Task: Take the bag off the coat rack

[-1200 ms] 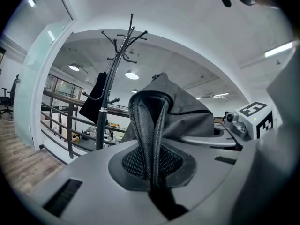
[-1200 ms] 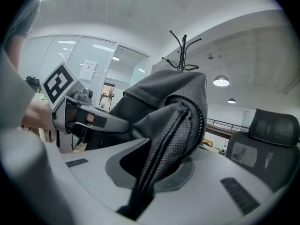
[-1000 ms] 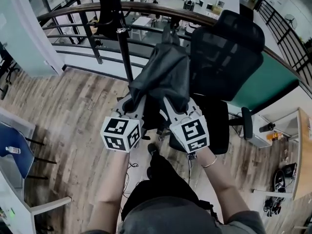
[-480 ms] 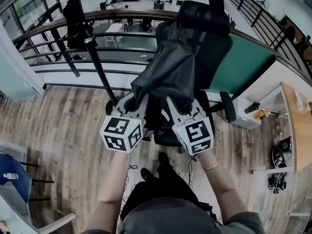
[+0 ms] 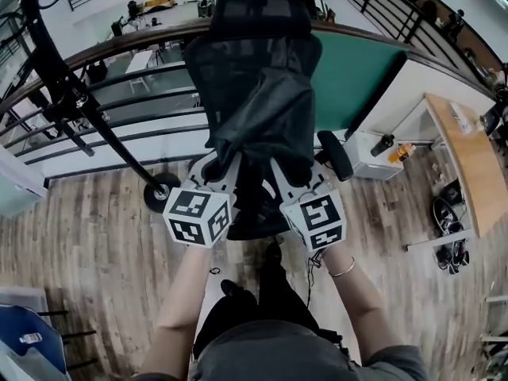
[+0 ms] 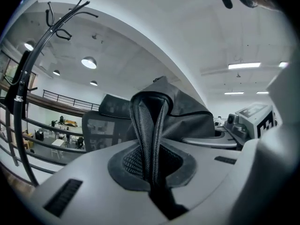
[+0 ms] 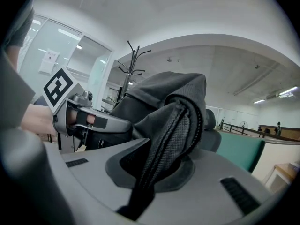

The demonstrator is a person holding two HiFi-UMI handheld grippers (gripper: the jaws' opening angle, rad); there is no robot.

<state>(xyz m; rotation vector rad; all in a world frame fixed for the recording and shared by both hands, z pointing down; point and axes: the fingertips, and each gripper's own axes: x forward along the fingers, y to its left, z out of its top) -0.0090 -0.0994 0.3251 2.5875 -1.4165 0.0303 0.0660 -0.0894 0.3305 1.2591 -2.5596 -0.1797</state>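
Out in front of the person, above the black office chair (image 5: 262,30), the dark bag (image 5: 266,125) is hanging between the two tools, well apart from the coat rack (image 5: 75,105) standing off to the left by the railing (image 5: 135,42). The left gripper (image 6: 152,172) is pinching a mesh-backed strap fold of the bag in closed jaws and the right gripper (image 7: 150,182) is clamping a similar fold beside it, seemingly to share the load and stop the fabric sagging. Judging by this, the bag is already hanging free of the hooks, leaving only the setting down.
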